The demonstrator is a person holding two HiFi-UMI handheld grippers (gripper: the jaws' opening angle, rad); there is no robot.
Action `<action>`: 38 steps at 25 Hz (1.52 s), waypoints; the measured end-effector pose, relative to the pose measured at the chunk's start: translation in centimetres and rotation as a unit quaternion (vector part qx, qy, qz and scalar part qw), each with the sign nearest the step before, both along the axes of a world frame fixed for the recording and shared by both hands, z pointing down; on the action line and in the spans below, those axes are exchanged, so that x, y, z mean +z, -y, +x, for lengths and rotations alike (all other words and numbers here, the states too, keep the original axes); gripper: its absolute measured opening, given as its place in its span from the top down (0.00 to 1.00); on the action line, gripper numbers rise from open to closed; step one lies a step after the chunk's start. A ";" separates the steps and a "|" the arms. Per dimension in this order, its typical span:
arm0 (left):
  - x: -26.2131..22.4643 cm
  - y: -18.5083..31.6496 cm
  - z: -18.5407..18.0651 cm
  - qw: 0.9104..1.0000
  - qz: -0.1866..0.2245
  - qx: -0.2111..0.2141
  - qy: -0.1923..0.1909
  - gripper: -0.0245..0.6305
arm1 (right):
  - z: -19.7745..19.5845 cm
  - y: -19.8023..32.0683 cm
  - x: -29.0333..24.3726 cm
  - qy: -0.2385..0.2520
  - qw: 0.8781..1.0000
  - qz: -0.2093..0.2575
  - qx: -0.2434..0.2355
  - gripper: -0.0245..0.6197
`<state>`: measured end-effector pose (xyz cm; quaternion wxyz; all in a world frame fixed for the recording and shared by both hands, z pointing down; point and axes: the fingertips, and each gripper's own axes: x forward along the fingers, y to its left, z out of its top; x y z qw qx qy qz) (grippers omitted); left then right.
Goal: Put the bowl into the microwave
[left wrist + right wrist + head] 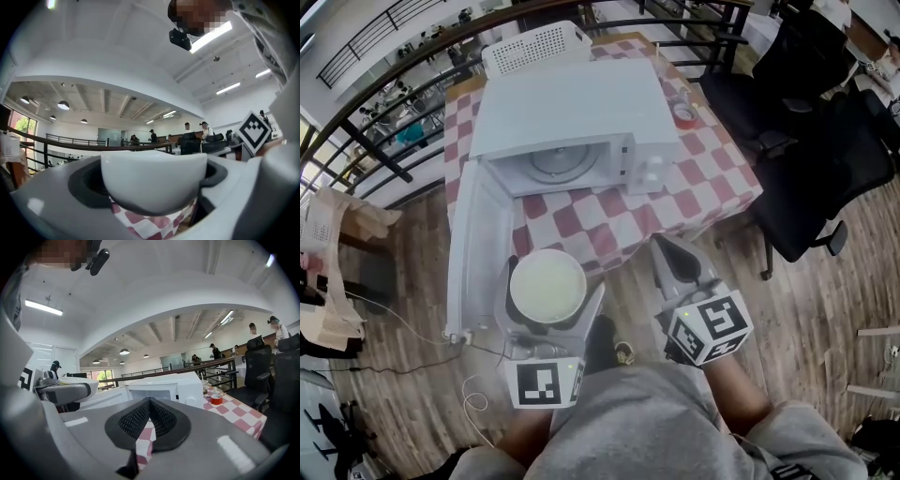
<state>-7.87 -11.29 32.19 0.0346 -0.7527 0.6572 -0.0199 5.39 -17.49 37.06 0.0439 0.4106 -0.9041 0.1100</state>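
Observation:
A white bowl (546, 284) sits between the jaws of my left gripper (548, 300), which is shut on it and holds it level in front of the table's near edge. Seen from the left gripper view, the bowl (154, 180) fills the gap between the two jaws. The white microwave (572, 127) stands on the checked tablecloth with its door (478, 253) swung open to the left and its turntable showing. My right gripper (664, 248) is shut with nothing in it, to the right of the bowl; its pads (161, 420) meet, pointing at the microwave (164, 390).
A white perforated basket (534, 45) stands behind the microwave. A red-topped roll (683, 115) lies on the table (712, 178) to its right. Black office chairs (806, 159) stand at the right. A railing runs behind the table. Cables trail on the wood floor (412, 337).

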 end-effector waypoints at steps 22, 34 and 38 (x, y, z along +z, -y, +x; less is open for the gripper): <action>1.9 10.9 -5.1 0.999 -0.031 0.025 -0.023 0.15 | -6.4 9.7 0.7 -0.025 0.999 -0.019 -0.003 0.97; 3.2 14.4 -9.3 0.998 -0.033 0.022 -0.043 0.15 | -10.3 13.0 0.5 -0.041 0.999 -0.005 0.004 0.97; 3.5 15.3 -9.8 0.998 -0.031 0.025 -0.048 0.15 | -11.2 13.7 0.4 -0.043 0.999 -0.004 0.005 0.97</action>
